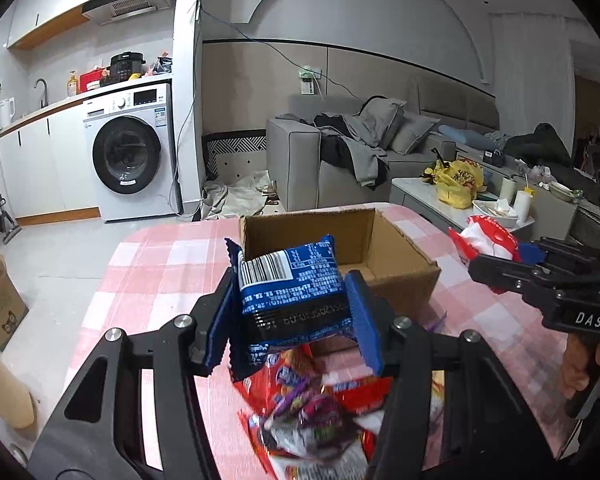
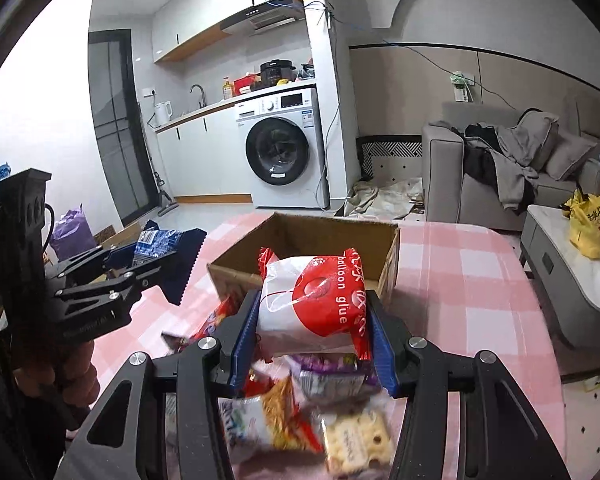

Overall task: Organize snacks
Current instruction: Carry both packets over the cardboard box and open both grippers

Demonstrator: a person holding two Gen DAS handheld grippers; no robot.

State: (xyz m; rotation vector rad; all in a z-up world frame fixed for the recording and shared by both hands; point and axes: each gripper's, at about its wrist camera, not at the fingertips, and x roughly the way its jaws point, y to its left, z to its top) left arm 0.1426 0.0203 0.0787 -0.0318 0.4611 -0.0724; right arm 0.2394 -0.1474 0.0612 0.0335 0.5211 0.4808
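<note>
Dim fisheye views, foreground perhaps motion-blurred.

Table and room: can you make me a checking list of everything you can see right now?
Surface: table with pink checked cloth.
Job's things: open cardboard box, looks empty; snack pile in front of it.
Clutter: nothing else seen on the table.
Grippers: left gripper shut on blue packet; right gripper shut on red-and-white packet, both lifted.
Cables: blue cable along the wall.
Surroundings: washing machine, sofa with clothes, yellow bag.
</note>
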